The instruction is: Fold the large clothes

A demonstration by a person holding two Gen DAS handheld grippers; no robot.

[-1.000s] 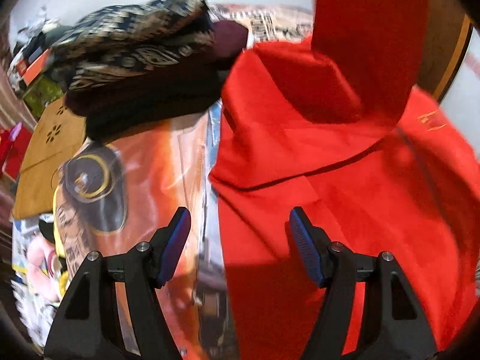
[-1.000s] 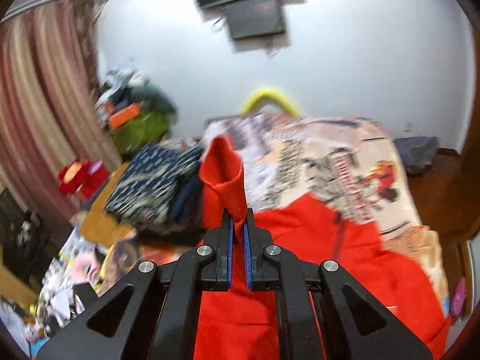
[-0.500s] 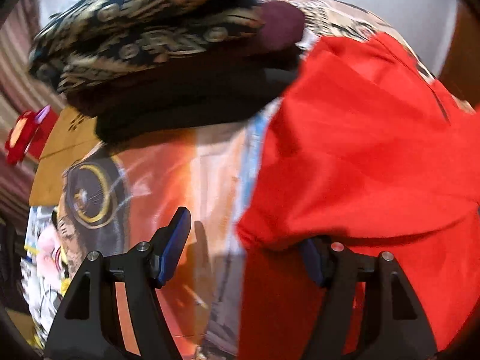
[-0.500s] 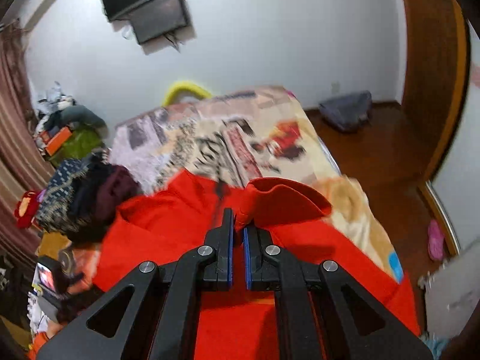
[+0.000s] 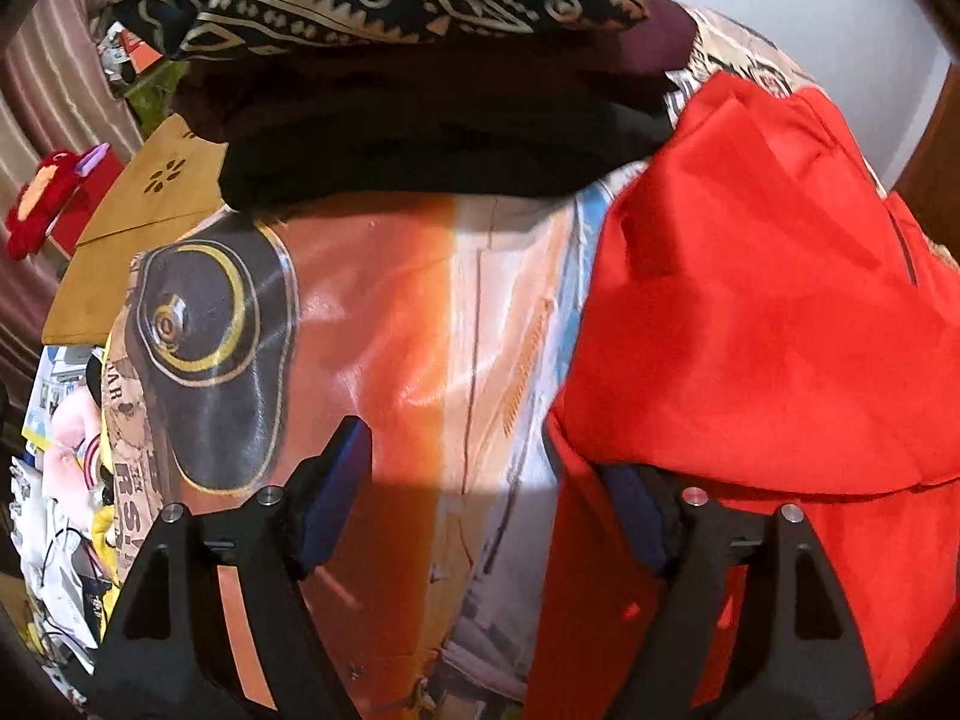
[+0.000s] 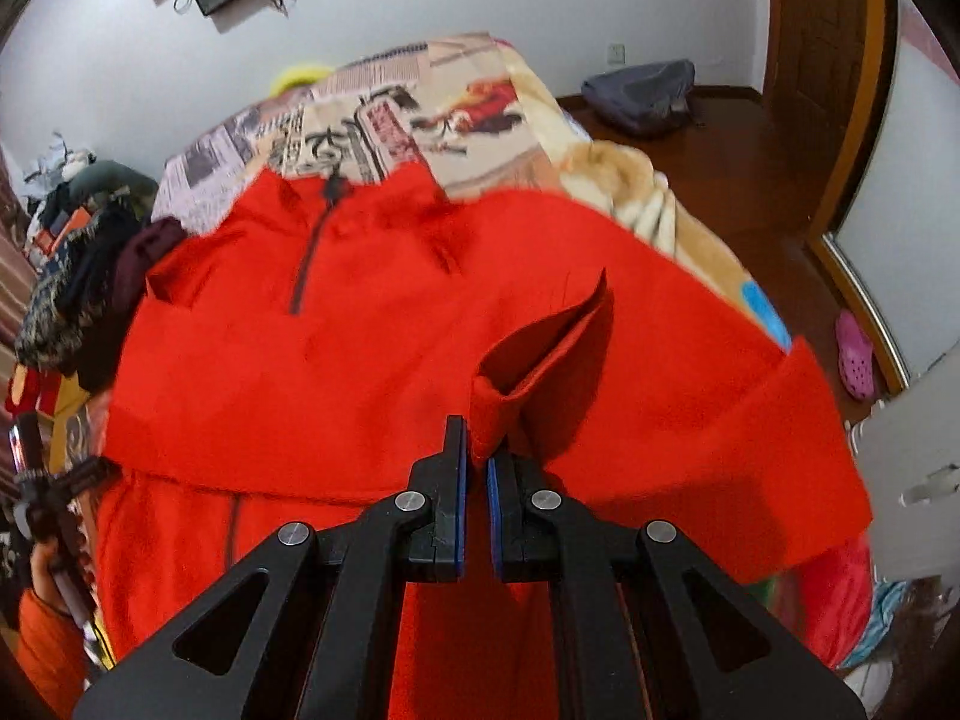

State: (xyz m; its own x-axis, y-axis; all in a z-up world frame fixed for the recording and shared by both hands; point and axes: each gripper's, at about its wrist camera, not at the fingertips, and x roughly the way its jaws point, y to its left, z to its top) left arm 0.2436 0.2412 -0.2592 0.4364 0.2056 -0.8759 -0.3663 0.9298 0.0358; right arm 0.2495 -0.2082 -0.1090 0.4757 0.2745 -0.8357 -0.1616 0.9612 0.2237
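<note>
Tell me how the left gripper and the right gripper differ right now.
The left gripper stands open, its jaws having just widened, with only printed bedspread between them; the right gripper is shut on a fold of the red garment. The garment's edge drapes over the left gripper's right finger, unpinched, while the right gripper's pads clamp cloth. Both have black frames with blue pads and point down at the bed.

**Two Wrist Views Angled Down at the Bed**

Each view was taken from behind its own claw, tilted steeply downward. The left view was held close over the printed bedspread (image 5: 420,312), facing the stacked dark clothes (image 5: 420,120). The right view was set higher, facing the far wall. The red garment (image 6: 372,360) and that stack were shared.
</note>
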